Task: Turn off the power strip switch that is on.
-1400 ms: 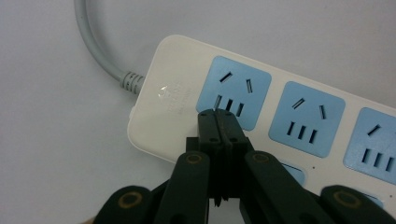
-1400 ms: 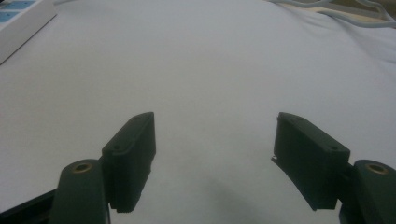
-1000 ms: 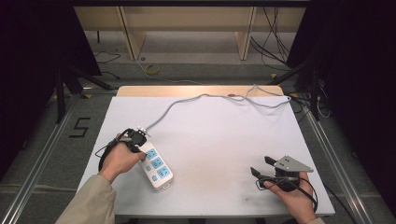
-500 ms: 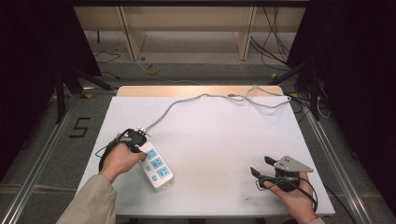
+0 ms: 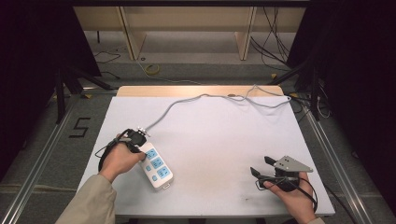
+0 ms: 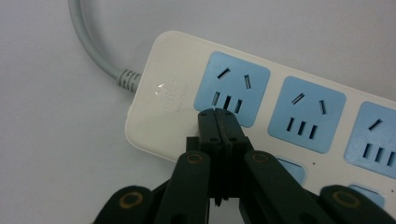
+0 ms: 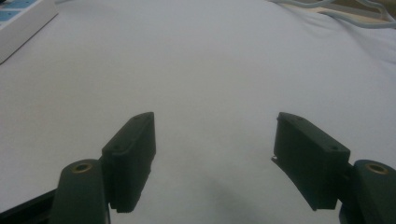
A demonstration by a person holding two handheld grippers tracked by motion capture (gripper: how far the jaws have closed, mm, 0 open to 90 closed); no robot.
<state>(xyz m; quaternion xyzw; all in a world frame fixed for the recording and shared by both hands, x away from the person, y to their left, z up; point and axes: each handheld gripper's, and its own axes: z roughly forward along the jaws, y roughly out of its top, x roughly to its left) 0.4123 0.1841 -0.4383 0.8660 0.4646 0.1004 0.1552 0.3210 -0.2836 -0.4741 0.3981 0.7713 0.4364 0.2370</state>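
Closed left gripper tips on the power strip, near-left of the table.

The strip (image 6: pixel 261 107) lies near the table's (image 5: pixel 224 135) near-left edge, its grey cord (image 5: pixel 196 100) running to the far right. The left gripper (image 6: pixel 218 122), jaws pressed together and holding nothing, sits at the near edge of the first blue socket (image 6: pixel 233 88), seemingly to press or nudge. Better to push straight down, tips clear of the socket slots, so the strip does not skid. The right gripper (image 7: pixel 215 154) hangs wide open over bare table near-right, free to steady the strip.
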